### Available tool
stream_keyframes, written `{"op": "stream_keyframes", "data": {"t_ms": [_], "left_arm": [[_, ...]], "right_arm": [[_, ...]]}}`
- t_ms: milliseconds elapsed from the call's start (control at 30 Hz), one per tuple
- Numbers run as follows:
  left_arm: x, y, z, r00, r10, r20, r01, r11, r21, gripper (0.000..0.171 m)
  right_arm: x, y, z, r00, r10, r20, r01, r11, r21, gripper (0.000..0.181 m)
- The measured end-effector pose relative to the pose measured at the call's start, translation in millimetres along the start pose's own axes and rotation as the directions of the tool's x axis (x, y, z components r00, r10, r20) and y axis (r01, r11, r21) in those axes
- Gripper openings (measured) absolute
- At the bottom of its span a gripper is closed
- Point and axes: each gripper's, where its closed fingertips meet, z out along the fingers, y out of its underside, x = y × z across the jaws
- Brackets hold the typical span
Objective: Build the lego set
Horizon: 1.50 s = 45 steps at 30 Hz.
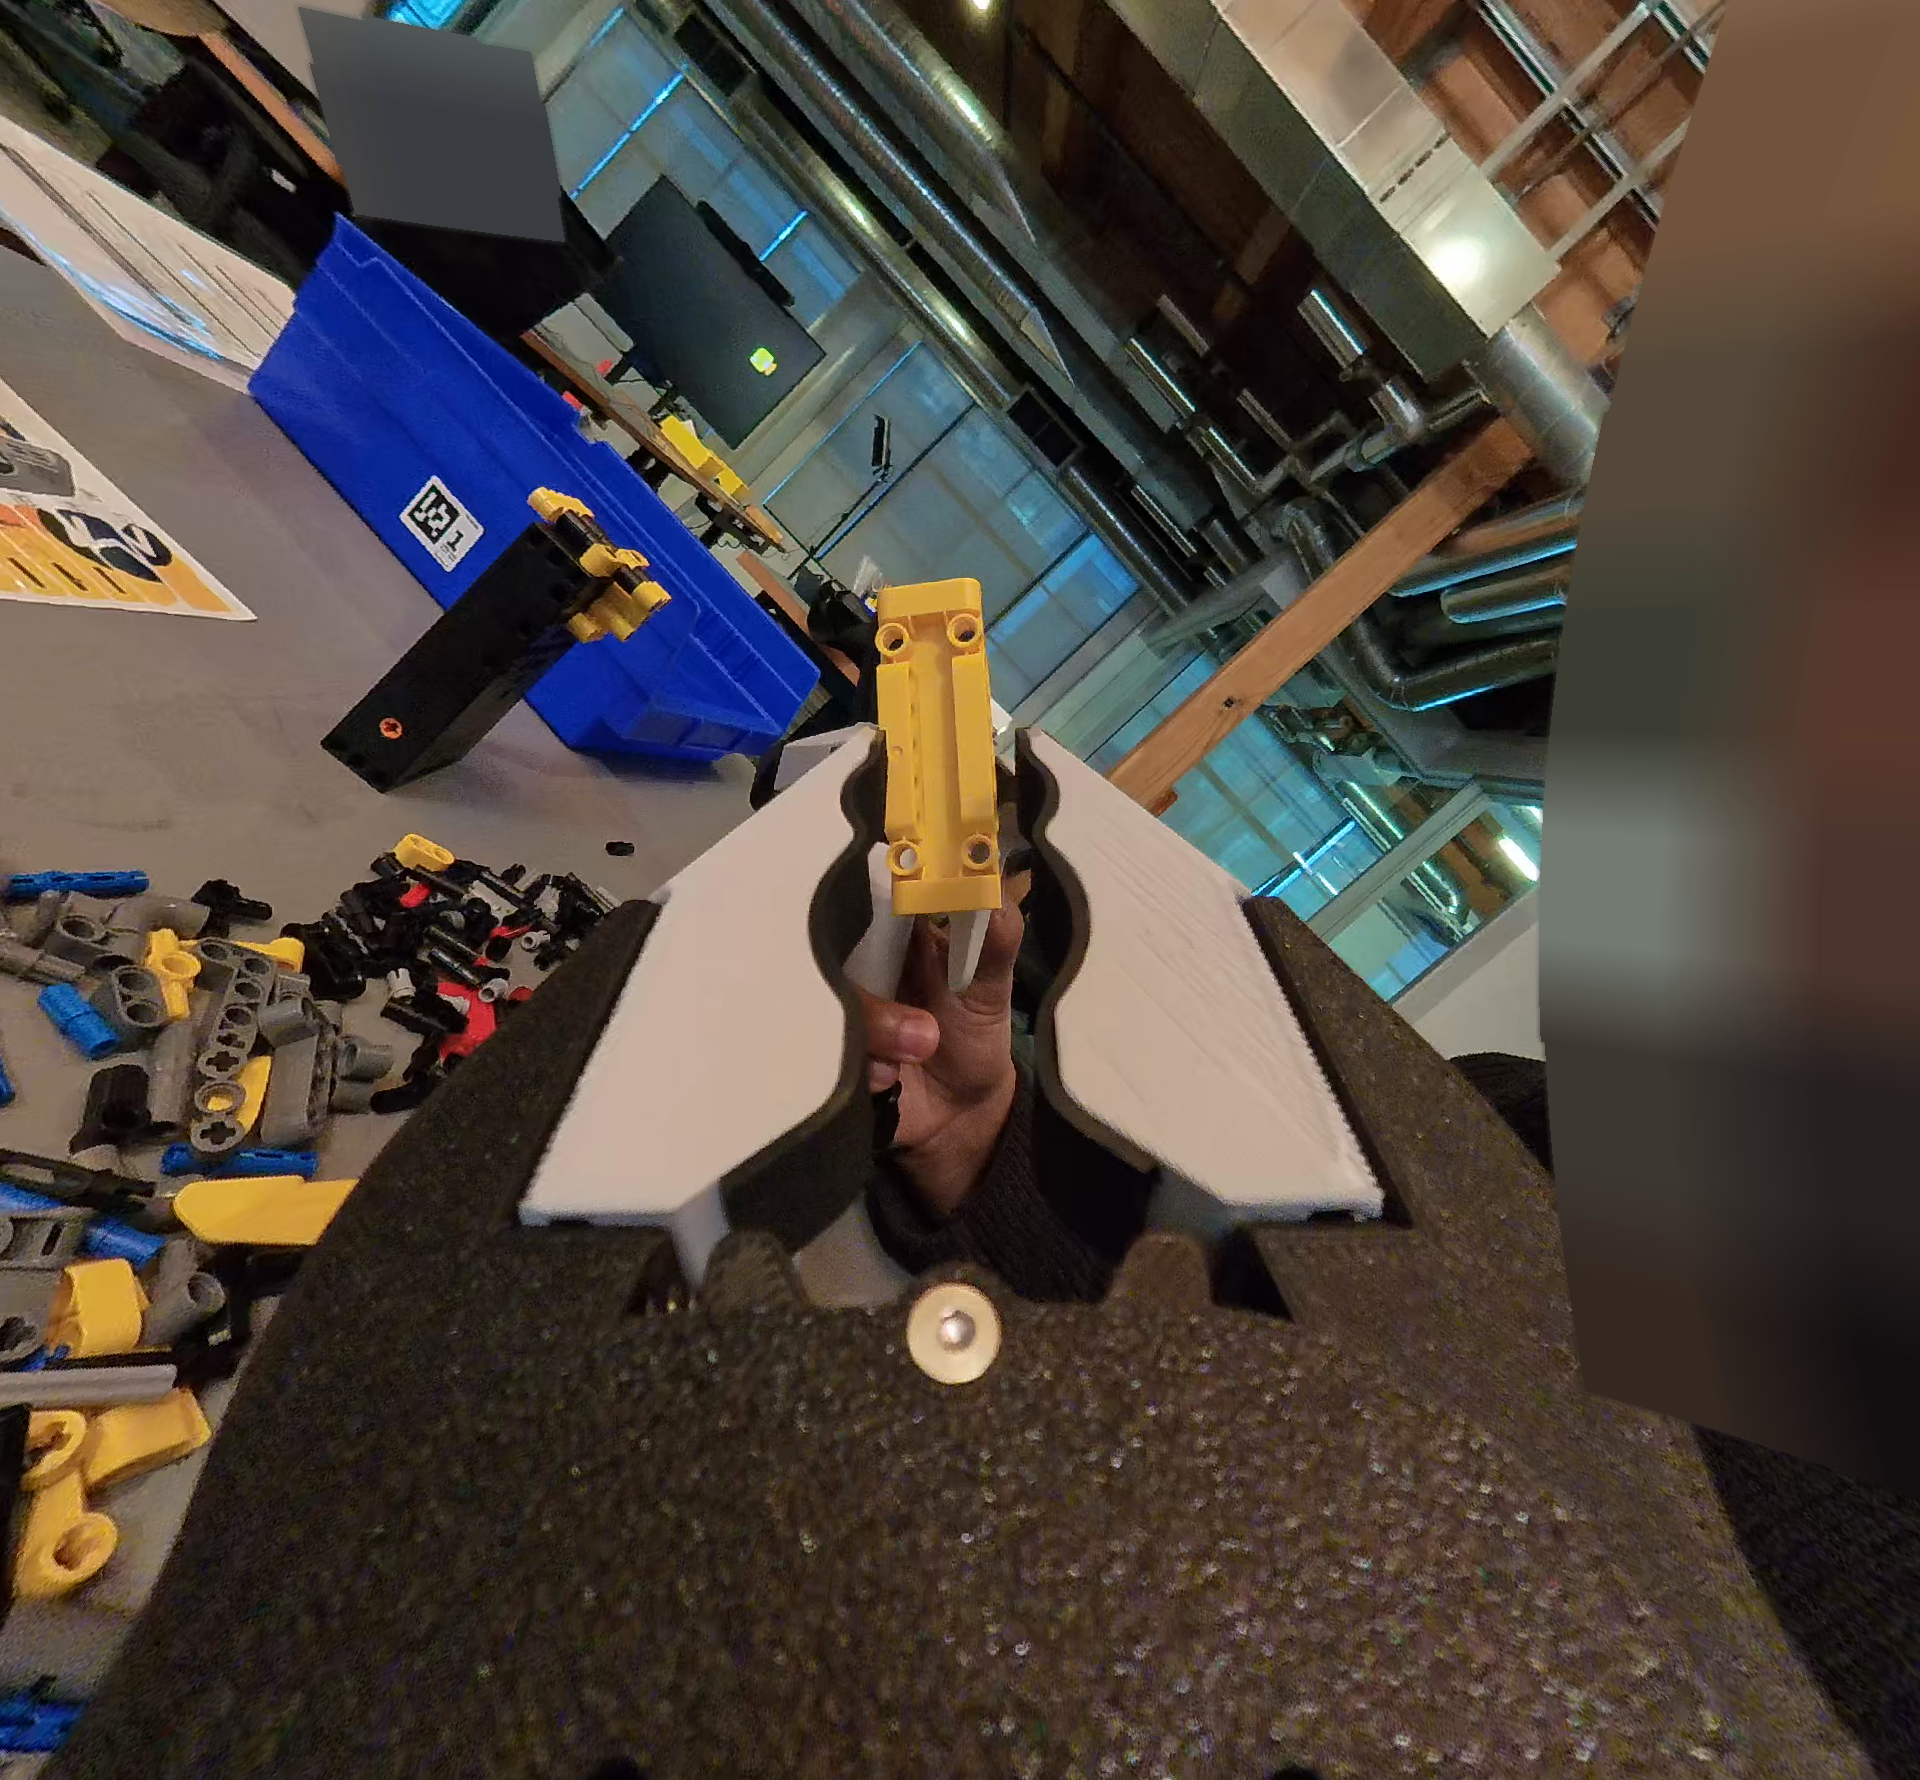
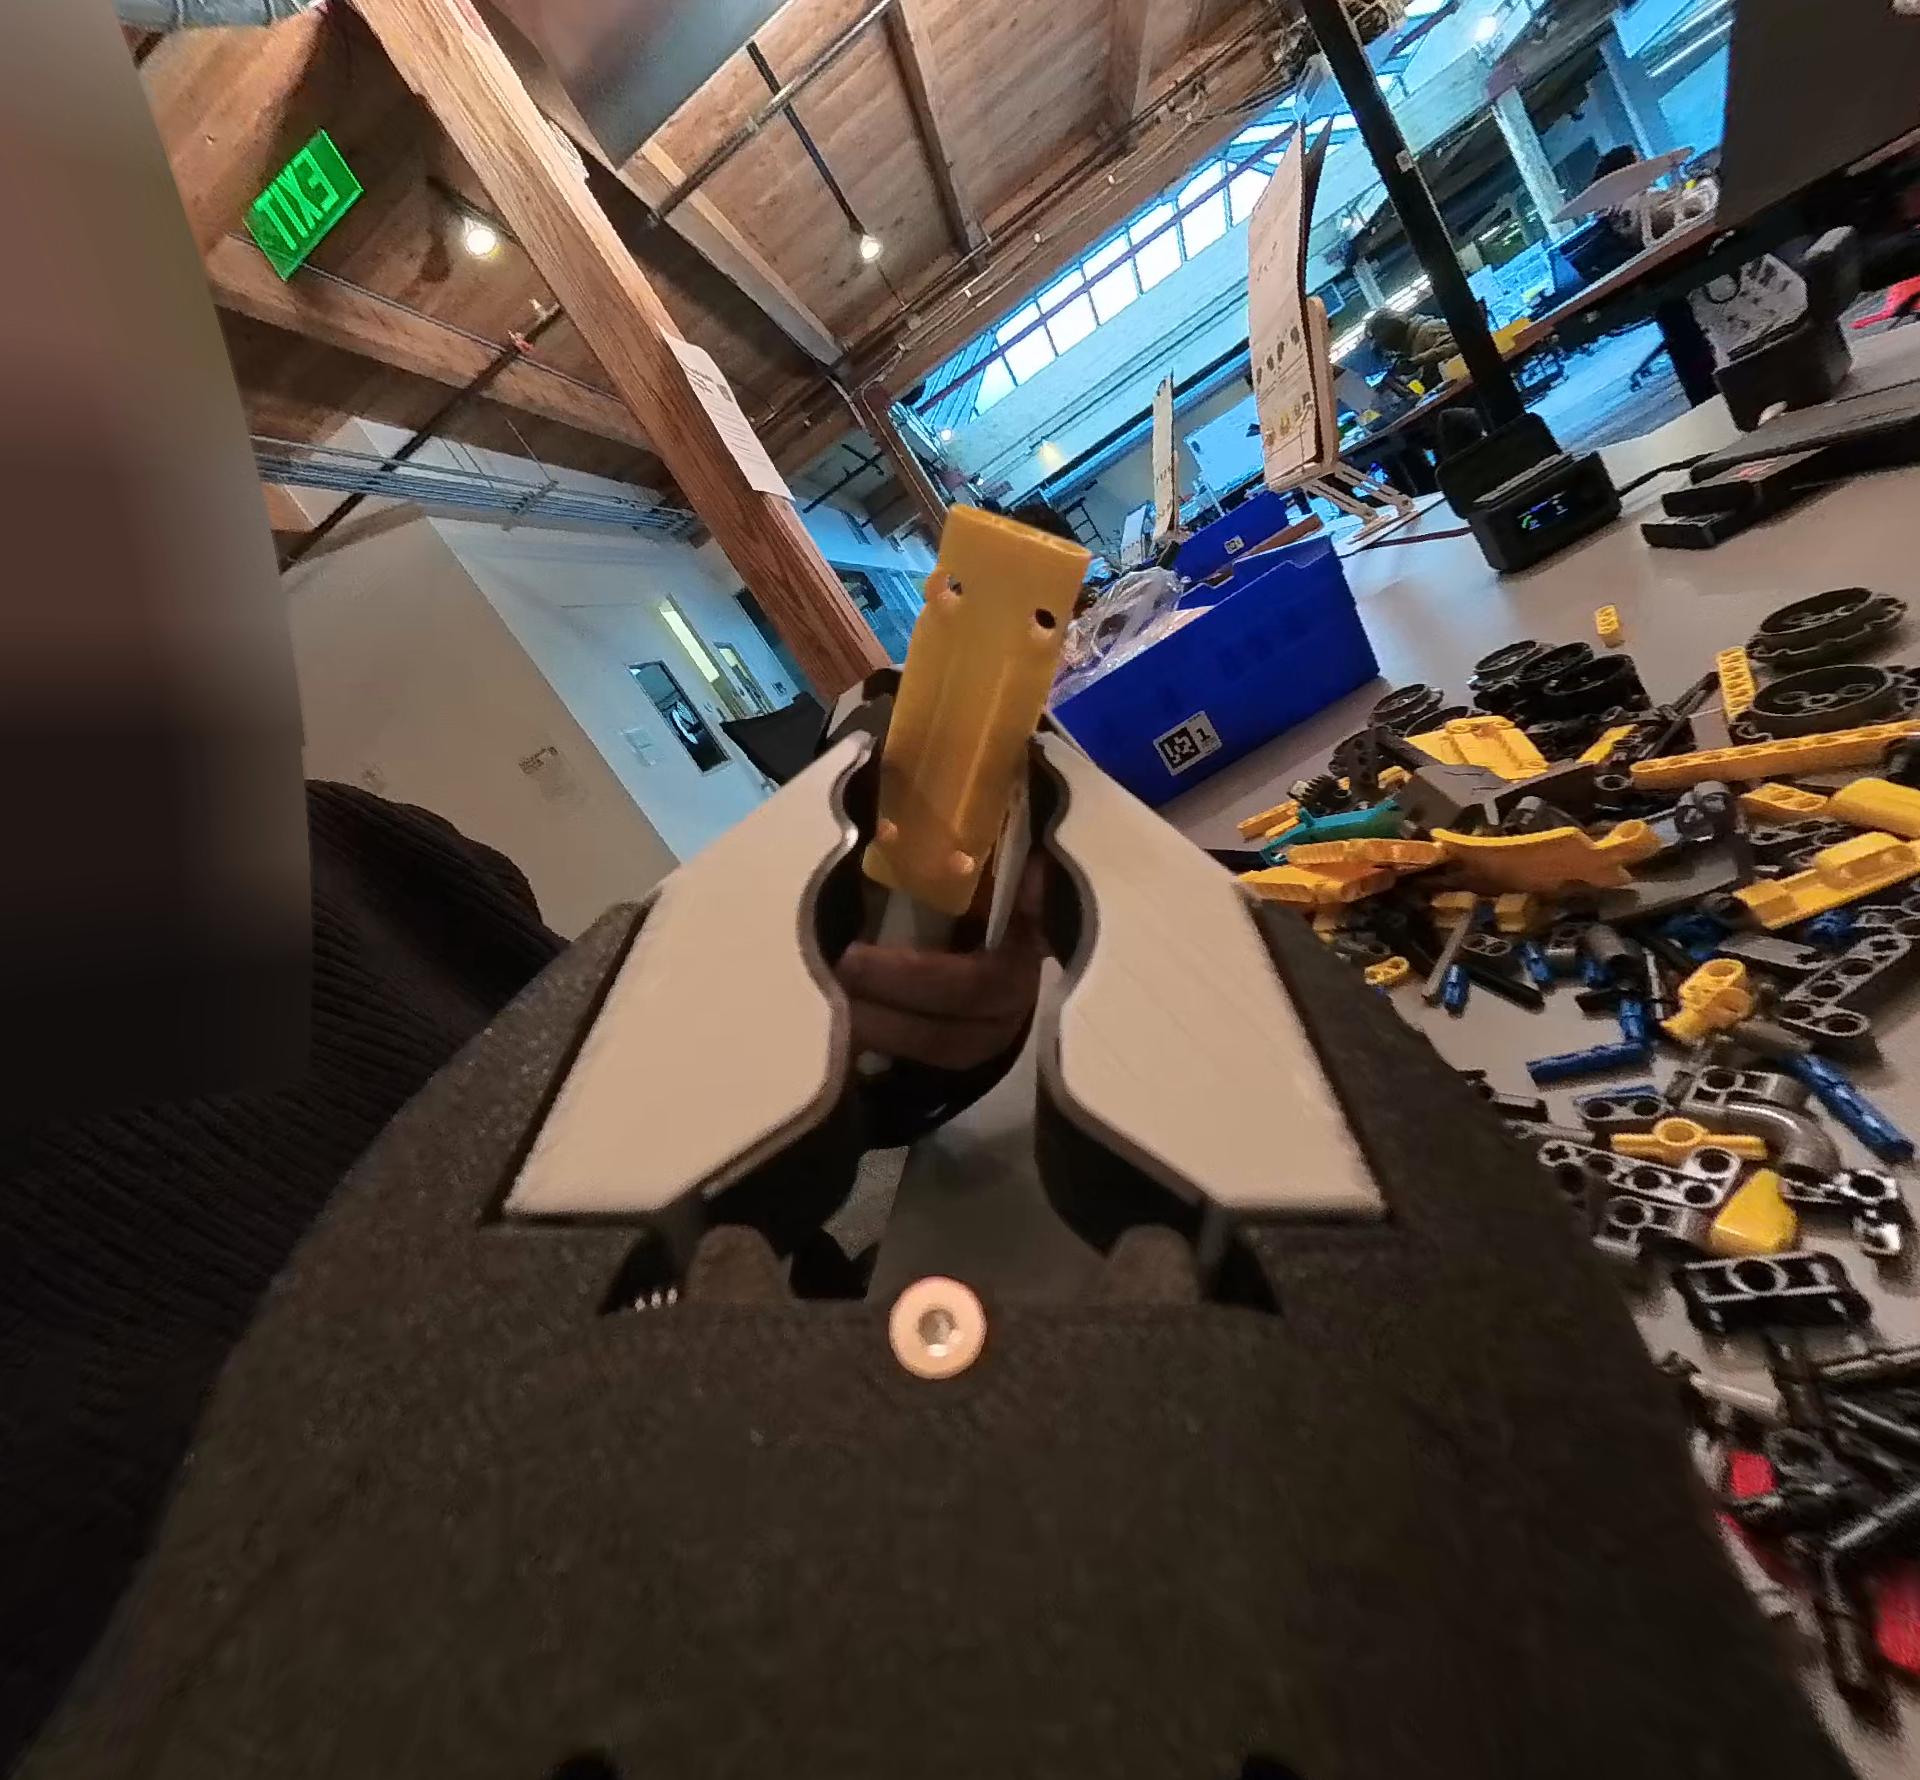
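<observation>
A yellow ribbed panel piece is held upright in the air between both grippers. My left gripper is shut on it at its fingertips and sees its hollow side with pin holes. My right gripper is shut on the same yellow panel and sees its smooth outer side. In each view the other gripper's white fingertips and a person's hand show just behind the panel's lower end.
A grey table holds a blue bin, a black-and-yellow built block, a printed sheet and piles of loose yellow, black, grey and blue parts. Black wheels and a black device lie farther back. The grippers are tip to tip, or close to it.
</observation>
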Motion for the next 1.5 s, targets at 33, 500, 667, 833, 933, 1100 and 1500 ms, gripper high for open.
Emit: {"op": "stream_keyframes", "data": {"t_ms": [33,500,667,833,933,1100,1500], "left_arm": [[0,0,0,1.000,0.002,-0.001,-0.002,1.000,-0.002,0.024],[-28,5,-2,0.980,0.111,0.168,-0.106,0.994,-0.036,0.027],[-46,19,-1,0.901,0.305,0.307,-0.262,0.949,-0.175,0.028],[-60,32,-2,0.811,0.447,0.376,-0.353,0.888,-0.294,0.024],[-62,31,-4,0.766,0.514,0.386,-0.414,0.854,-0.314,0.008],[-54,22,-6,0.797,0.490,0.354,-0.431,0.871,-0.235,0.007],[-33,12,-7,0.804,0.528,0.274,-0.517,0.848,-0.118,0.007]], "right_arm": [[0,0,0,1.000,-0.002,-0.001,0.002,1.000,-0.002,0.028],[51,26,-15,0.729,-0.576,-0.370,0.405,0.798,-0.445,0.028],[57,34,-15,0.639,-0.681,-0.357,0.449,0.708,-0.545,0.027],[62,50,-10,0.558,-0.775,-0.296,0.476,0.591,-0.651,0.027],[61,51,-8,0.509,-0.815,-0.276,0.505,0.543,-0.670,0.028],[55,45,-5,0.481,-0.833,-0.273,0.557,0.531,-0.639,0.028],[53,41,-3,0.360,-0.898,-0.253,0.605,0.431,-0.669,0.029]]}}
